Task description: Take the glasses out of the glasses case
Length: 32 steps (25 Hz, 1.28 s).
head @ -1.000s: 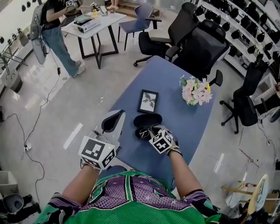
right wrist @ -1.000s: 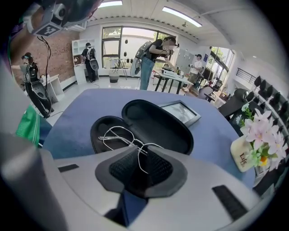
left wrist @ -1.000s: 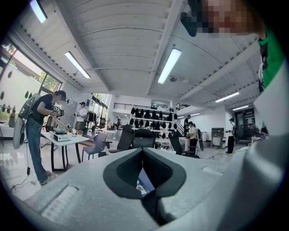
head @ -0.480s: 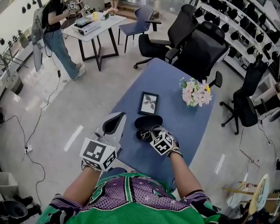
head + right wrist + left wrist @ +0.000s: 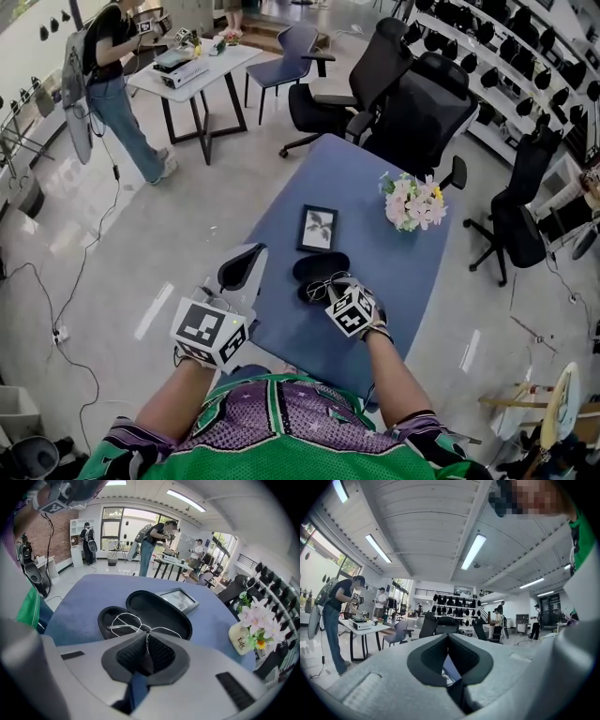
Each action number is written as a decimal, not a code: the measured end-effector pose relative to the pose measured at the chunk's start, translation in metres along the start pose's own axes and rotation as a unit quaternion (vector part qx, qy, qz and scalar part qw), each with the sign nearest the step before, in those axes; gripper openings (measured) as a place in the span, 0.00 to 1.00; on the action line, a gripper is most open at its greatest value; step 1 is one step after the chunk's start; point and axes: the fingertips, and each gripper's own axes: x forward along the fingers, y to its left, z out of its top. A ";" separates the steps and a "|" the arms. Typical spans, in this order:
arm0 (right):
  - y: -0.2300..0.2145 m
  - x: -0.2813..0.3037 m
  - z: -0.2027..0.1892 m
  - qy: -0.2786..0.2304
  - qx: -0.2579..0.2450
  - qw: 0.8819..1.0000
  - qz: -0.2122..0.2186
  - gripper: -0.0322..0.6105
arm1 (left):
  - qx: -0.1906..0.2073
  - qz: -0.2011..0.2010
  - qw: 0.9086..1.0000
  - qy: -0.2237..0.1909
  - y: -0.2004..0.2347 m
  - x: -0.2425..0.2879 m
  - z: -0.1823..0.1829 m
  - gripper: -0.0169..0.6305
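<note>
The right gripper [image 5: 336,289] reaches over the near part of the blue table [image 5: 398,272], its jaws pressed together on a thin wire part of the glasses [image 5: 325,283]. In the right gripper view the wire runs straight down between the dark pads [image 5: 161,656], pinched at about the bridge (which exact part of the frame, I cannot tell). The two lenses spread out just beyond the jaw tips, over the near half of the glasses case [image 5: 317,269]. Whether the glasses touch the case lining or hang just clear of it cannot be told.

The case lies open and black on the table, its two shells side by side. The far shell is near a small picture frame [image 5: 318,229], which lies flat on the cloth. Farther right stands a bunch of pink and white flowers [image 5: 412,201] in a pale pot, well apart from the case.

The left gripper [image 5: 246,261] hangs off the table's left edge, to the left of the case, touching nothing. In the left gripper view its jaws meet at the tips with nothing between them.

Far left in the room, a person [image 5: 111,84] stands at a white table [image 5: 192,70]; black office chairs [image 5: 412,98] crowd the far side of the blue table.
</note>
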 end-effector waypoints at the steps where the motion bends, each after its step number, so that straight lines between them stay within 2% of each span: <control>1: -0.001 -0.002 0.001 -0.001 0.004 1.000 -0.004 0.08 | 0.000 -0.002 1.000 -0.001 0.000 -0.001 0.002 0.05; 13: -0.014 -0.039 0.012 -0.023 0.055 0.996 -0.064 0.08 | 0.004 -0.030 0.999 -0.022 -0.003 -0.015 0.023 0.05; 18: -0.018 -0.057 0.017 -0.041 0.093 0.990 -0.095 0.08 | 0.003 -0.042 0.999 -0.030 -0.003 -0.021 0.032 0.05; 24: -0.018 -0.082 0.025 -0.057 0.109 0.985 -0.121 0.08 | 0.006 -0.055 0.998 -0.034 -0.005 -0.026 0.036 0.05; 32: -0.020 -0.118 0.038 -0.095 0.141 0.970 -0.172 0.08 | -0.001 -0.080 0.996 -0.039 -0.015 -0.027 0.041 0.05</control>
